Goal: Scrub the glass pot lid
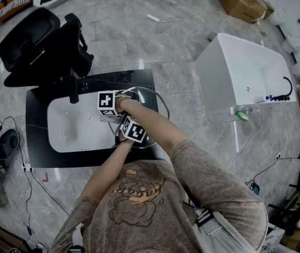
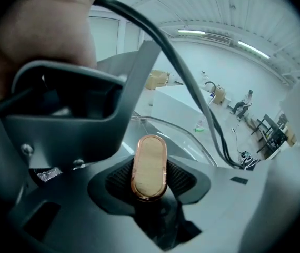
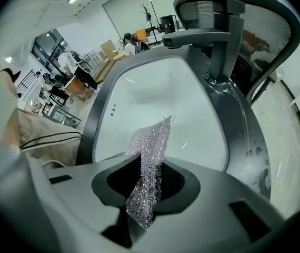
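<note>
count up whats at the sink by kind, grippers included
grippers: 2 (left gripper, right gripper)
glass pot lid: 1
silvery scrub cloth: 1
sink: 1
faucet: 1
total: 6

Count as found.

- Grippers: two, one left gripper (image 2: 150,168) and one right gripper (image 3: 147,186).
- Lid (image 2: 188,141): one, glass, with one copper knob (image 2: 150,162).
- Cloth (image 3: 151,152): one, silver mesh.
- Sink (image 1: 68,126): one, white, set in one black counter (image 1: 38,159).
- Faucet (image 3: 221,38): one, black.
- Chair (image 1: 34,44): one, black.
- Tub (image 1: 245,67): one, white.
- Bottle (image 1: 242,115): one, green.
- Boxes (image 1: 242,3): at least two; the exact number cannot be told.
- Person (image 1: 155,204): one at the counter.
</note>
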Motion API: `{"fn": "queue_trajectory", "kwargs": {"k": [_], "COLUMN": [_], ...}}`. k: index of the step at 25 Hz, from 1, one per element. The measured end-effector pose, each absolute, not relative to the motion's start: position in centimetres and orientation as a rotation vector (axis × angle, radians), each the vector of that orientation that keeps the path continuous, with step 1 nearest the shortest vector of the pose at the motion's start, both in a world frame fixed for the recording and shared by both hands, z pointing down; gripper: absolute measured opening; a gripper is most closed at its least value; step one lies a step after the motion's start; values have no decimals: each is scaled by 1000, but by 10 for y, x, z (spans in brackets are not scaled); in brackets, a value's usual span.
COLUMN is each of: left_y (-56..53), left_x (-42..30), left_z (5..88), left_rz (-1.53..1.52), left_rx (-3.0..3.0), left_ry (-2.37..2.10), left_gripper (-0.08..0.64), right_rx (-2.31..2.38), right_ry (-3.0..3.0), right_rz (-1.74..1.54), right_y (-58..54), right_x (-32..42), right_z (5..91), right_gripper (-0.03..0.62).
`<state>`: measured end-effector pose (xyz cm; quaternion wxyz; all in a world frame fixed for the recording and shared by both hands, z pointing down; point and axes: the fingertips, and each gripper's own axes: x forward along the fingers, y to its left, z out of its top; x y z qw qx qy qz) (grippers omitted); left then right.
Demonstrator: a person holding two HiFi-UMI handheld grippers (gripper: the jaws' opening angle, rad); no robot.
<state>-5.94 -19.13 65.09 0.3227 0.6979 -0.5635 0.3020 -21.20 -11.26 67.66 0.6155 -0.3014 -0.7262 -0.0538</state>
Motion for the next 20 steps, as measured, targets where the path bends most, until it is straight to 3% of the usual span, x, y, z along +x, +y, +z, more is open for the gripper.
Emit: {"fn": "queue_trajectory", "kwargs": {"k": [7,14,17,20], "left_y": [-192,-183,-178,-176], "left_x": [-60,-78,-90,-97], "left_z": [654,606,588,575], "left_rz": [683,531,429,361], "left_rx": [1826,1886,1855,1824], "left_ry": [-1536,-1626,-1649,-1632], "left_gripper": [195,203,18,17], "right_rx": [-578,-254,-54,185], "right_ry": [-1885,-2189,-2314,-2420], "right_rz": [123,310,444,548], "right_y": [-138,-218,-248,-268], "right_x": [-222,-203,-173,-133], "right_z": [653,599,576,554], "right_gripper": [87,84,84,84]}}
